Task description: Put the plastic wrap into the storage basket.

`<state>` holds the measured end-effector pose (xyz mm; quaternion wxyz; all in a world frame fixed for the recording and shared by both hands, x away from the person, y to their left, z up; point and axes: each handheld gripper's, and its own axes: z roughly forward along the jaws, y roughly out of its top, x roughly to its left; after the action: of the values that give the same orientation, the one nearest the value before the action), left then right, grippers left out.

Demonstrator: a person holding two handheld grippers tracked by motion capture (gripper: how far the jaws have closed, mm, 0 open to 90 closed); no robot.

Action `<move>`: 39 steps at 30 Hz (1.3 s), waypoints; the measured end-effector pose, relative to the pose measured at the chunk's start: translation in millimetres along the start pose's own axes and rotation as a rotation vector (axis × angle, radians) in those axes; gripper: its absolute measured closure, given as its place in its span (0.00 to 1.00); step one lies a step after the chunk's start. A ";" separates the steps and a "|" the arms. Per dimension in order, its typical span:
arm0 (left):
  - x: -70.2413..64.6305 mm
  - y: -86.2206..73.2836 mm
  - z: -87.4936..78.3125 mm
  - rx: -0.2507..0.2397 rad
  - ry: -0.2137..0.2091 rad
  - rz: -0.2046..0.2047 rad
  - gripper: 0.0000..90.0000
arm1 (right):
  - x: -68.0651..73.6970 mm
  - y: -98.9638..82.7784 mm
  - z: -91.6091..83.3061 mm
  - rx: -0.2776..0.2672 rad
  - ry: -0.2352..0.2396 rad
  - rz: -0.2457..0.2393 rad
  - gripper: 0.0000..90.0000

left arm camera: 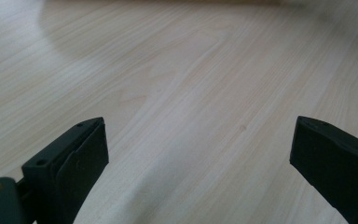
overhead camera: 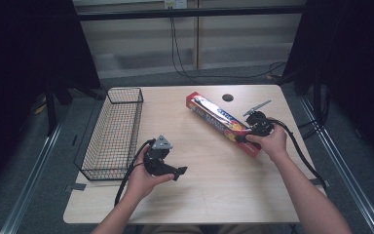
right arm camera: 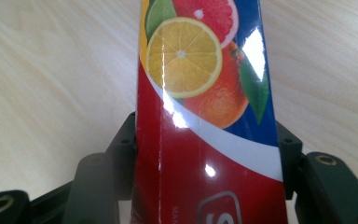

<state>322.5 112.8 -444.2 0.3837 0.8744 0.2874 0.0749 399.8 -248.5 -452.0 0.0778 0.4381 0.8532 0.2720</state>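
- Red citrus-printed long box (right arm camera: 200, 116), lettering unreadable, is sitting clamped in my right gripper (overhead camera: 251, 135).
- My left gripper (left arm camera: 200, 163) is hanging wide open, empty, over bare wooden table (overhead camera: 214, 170), near the wire basket (overhead camera: 113, 131).

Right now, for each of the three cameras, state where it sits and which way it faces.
High view: above the person's side, looking forward and down at the pale wooden table; forearms, both hands, left claw, right claw.
Left gripper view: rides the left claw, jaws apart over bare table.
Right gripper view: rides the right claw, jaws against the long red fruit-printed box.
Shared: the high view also shows that box.
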 end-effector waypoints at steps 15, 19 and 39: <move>-5.1 24.4 0.8 0.030 -0.052 0.082 0.03 | 22.8 -11.0 -24.3 -0.017 0.060 -0.079 0.48; -7.3 34.8 -3.1 0.001 -0.072 0.099 0.01 | 27.7 -15.3 -31.6 -0.025 0.081 -0.095 0.48; -4.6 91.5 -5.8 0.019 -0.119 0.233 0.03 | 47.0 -26.0 -43.2 -0.008 0.160 -0.164 0.48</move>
<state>357.4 64.5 -374.4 0.3803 0.9084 0.1613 0.0644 337.0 -240.7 -424.6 0.0332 0.3432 0.8888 0.3020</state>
